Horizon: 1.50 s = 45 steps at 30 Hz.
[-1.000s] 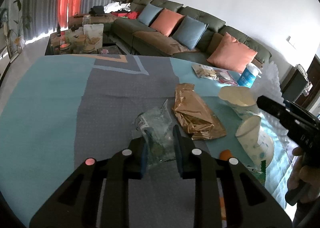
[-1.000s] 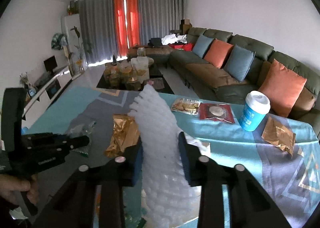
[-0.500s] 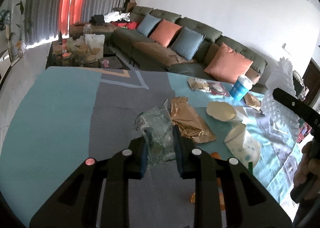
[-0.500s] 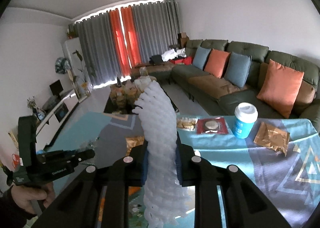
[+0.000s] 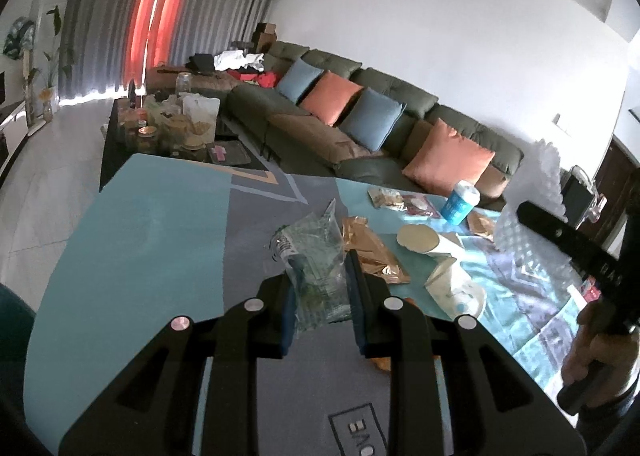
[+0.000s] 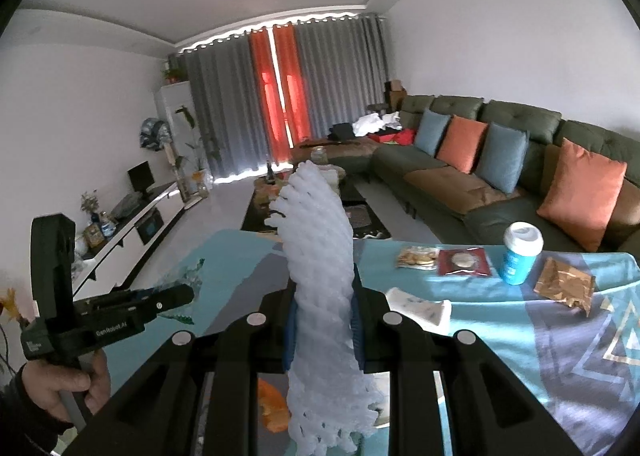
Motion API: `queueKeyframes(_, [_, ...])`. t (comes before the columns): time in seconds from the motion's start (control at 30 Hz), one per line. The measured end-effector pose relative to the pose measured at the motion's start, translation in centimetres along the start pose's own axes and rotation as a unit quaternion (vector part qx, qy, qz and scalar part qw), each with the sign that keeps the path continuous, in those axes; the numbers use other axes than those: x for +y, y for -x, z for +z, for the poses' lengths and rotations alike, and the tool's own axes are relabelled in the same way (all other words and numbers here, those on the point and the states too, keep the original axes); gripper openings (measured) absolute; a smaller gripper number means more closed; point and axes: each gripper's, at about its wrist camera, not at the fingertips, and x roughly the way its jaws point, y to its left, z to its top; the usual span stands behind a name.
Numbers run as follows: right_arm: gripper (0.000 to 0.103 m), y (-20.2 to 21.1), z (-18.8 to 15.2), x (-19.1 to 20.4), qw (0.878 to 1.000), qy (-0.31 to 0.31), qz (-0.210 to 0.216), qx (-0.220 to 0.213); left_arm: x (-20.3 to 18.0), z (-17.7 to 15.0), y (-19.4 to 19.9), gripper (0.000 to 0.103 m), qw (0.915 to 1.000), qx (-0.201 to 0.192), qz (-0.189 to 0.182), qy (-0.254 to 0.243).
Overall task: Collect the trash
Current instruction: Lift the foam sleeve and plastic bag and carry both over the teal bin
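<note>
My left gripper (image 5: 320, 288) is shut on a crumpled clear plastic wrapper (image 5: 316, 256) and holds it above the teal and grey tablecloth (image 5: 160, 236). My right gripper (image 6: 323, 320) is shut on a white foam net sleeve (image 6: 320, 248), which stands tall between the pads and hangs below them. In the left wrist view the right gripper (image 5: 524, 212) with the foam net (image 5: 536, 184) shows at the right edge, held by a hand. In the right wrist view the left gripper (image 6: 188, 294) shows at the left, lifted off the table.
On the cloth lie a gold foil wrapper (image 5: 372, 252), two tipped paper cups (image 5: 452, 288), a blue lidded cup (image 6: 520, 252), snack packets (image 6: 418, 258), another gold wrapper (image 6: 564, 286) and orange peel (image 6: 274, 404). A green sofa (image 6: 500, 176) stands beyond the table.
Both grippers have risen from the table with their loads, so the table items look farther below. The right jaws have narrowed on the foam net.
</note>
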Motion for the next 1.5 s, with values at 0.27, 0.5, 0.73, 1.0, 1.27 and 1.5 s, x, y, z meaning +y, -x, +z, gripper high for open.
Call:
queueKeyframes(0.27, [0.02,0.4,-0.4,3.2,0.999,0.012,0.04,-0.002,0.7,-0.5,5.4,0.023,0.9995,-0.031,0.01,0.004])
queueKeyframes(0.5, [0.02,0.7,-0.9,6.2,0.997,0.021,0.078,-0.006,1.7,-1.5,10.6,0.023,0.9978,-0.058,0.032,0.008])
queueKeyframes(0.73, [0.02,0.5,-1.3,9.3,0.993,0.034,0.116,-0.003,3.3,-2.8,14.8,0.023,0.9954,-0.069,0.063,0.017])
queueKeyframes(1.0, [0.02,-0.8,-1.5,13.5,0.985,0.062,0.16,0.009,5.9,-4.7,19.9,0.023,0.9894,-0.089,0.109,0.037])
queueKeyframes(1.27, [0.02,-2.9,-1.6,19.4,0.97,0.091,0.225,0.026,8.7,-6.3,25.6,0.023,0.9771,-0.114,0.171,0.055])
queueKeyframes(1.5, [0.021,-5.7,-1.8,24.7,0.952,0.114,0.28,0.055,13.0,-8.3,30.1,0.023,0.9619,-0.119,0.232,0.082])
